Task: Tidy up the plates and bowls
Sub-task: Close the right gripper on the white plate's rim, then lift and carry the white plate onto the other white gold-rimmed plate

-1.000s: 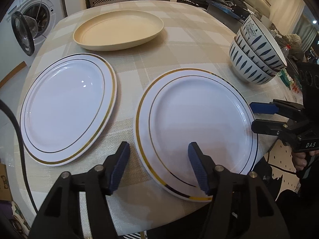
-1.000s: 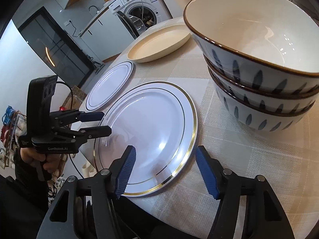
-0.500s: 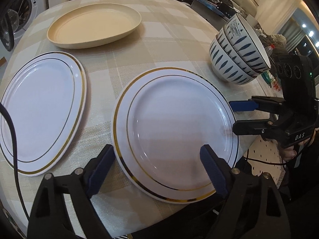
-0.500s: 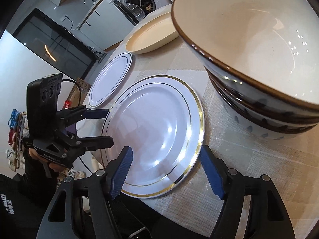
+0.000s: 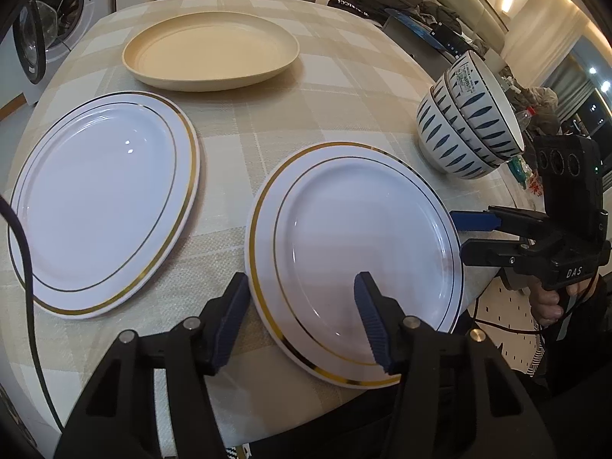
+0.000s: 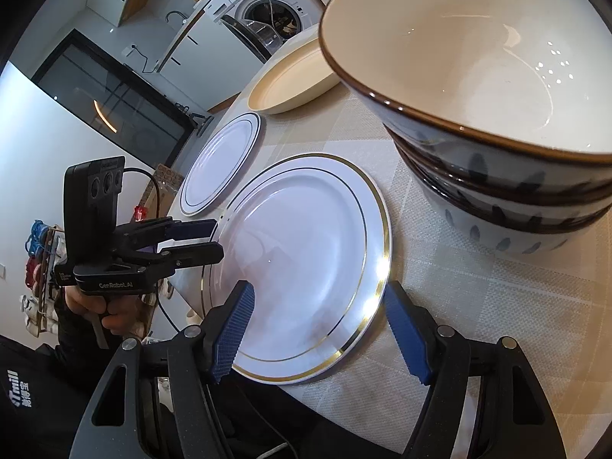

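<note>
On the checked counter (image 5: 344,88) I count two gold-rimmed white plates, a near plate (image 5: 355,260) at the edge and a far plate (image 5: 103,199) beside it, plus one beige oval plate (image 5: 210,49) lying crosswise at the back and one stack of blue-leaf bowls (image 5: 466,122), seemingly three, their mouths tilted away from the plates. The near plate's edge overhangs the counter, and the stack is cut off in the right wrist view. The left tool (image 5: 302,317) is closing, jaws straddling that plate's rim without pressing it; the right tool (image 6: 321,329) stands apart over its other side.
</note>
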